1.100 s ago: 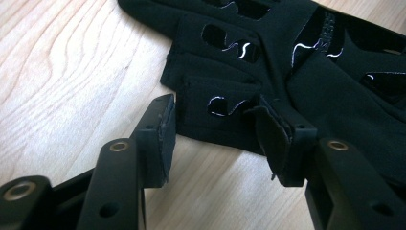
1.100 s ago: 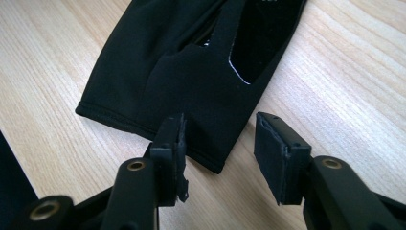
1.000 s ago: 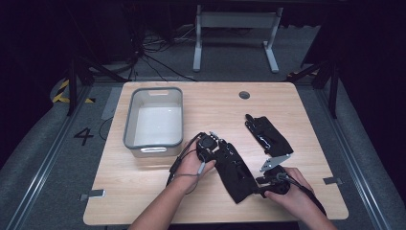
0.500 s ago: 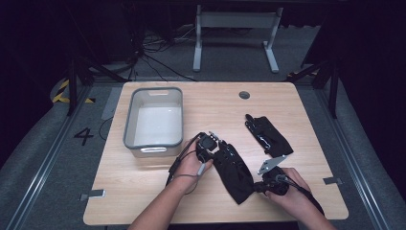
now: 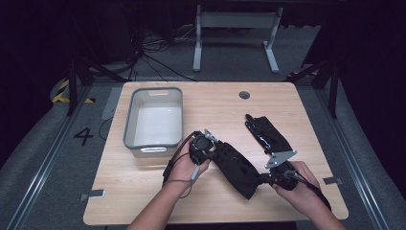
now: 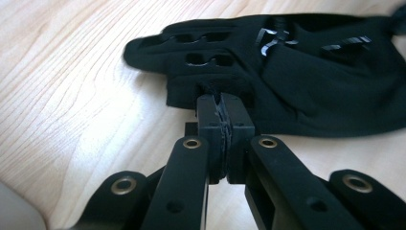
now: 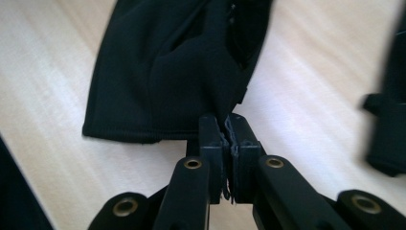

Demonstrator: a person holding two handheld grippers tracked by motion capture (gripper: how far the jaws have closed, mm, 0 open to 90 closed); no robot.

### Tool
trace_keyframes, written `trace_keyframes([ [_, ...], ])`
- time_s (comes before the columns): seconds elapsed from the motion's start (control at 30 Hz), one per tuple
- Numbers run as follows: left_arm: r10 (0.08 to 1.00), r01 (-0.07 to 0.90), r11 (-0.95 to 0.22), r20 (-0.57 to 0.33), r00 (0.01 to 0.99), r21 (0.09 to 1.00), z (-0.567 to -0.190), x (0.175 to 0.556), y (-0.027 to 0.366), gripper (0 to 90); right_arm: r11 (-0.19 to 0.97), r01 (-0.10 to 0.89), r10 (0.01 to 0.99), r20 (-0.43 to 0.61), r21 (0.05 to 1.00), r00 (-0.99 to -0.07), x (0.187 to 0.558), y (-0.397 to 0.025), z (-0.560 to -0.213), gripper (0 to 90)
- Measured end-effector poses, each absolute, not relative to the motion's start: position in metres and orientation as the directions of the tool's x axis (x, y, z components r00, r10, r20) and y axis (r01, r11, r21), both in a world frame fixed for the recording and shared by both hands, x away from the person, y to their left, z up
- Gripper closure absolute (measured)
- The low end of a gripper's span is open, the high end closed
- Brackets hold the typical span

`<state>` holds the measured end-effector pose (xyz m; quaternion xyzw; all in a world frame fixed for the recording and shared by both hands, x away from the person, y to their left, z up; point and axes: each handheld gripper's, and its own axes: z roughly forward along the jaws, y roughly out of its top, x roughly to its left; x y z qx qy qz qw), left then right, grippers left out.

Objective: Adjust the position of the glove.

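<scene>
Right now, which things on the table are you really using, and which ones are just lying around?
In use:
- long black fabric glove, pinched at both ends
- left tool, shut on one end
- right tool, shut on the other end

Just lying about:
- second black glove, flat on the light wooden table
- grey plastic bin, nothing in it
</scene>
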<state>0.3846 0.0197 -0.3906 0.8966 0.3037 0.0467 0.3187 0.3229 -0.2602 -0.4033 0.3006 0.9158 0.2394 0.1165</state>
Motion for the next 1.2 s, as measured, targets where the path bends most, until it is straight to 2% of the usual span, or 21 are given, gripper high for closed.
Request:
trace_keyframes([
  [0.2,0.541,0.507,-0.628,-0.137,0.83,0.591,-0.381,0.365,0.02,88.3,0.696,0.476,0.618,-0.112,0.537,-0.778,0.335,-0.271,-0.393,86.9],
  [0.6,0.484,0.486,-0.706,-0.15,0.862,0.515,-0.379,0.334,0.009,88.3,0.708,0.457,0.6,-0.118,0.539,-0.791,0.358,-0.269,-0.398,86.7],
  [0.87,0.457,0.503,-0.733,-0.217,0.863,0.458,-0.395,0.334,0.001,88.1,0.715,0.471,0.586,-0.076,0.516,-0.807,0.37,-0.269,-0.412,85.7],
  [0.93,0.447,0.517,-0.734,-0.259,0.856,0.441,-0.4,0.336,-0.001,87.6,0.718,0.479,0.585,-0.065,0.506,-0.808,0.372,-0.271,-0.416,82.9],
  [0.97,0.441,0.515,-0.734,-0.267,0.857,0.442,-0.4,0.336,-0.001,86.5,0.716,0.478,0.587,-0.067,0.509,-0.807,0.371,-0.271,-0.417,79.9],
  [1.03,0.431,0.521,-0.722,-0.294,0.853,0.454,-0.399,0.338,0.0,76.6,0.715,0.458,0.584,-0.09,0.528,-0.807,0.371,-0.273,-0.416,73.4],
  [1.2,0.447,0.535,-0.698,-0.294,0.845,0.477,-0.397,0.342,0.003,66.7,0.692,0.456,0.601,-0.097,0.56,-0.793,0.368,-0.277,-0.41,70.0],
])
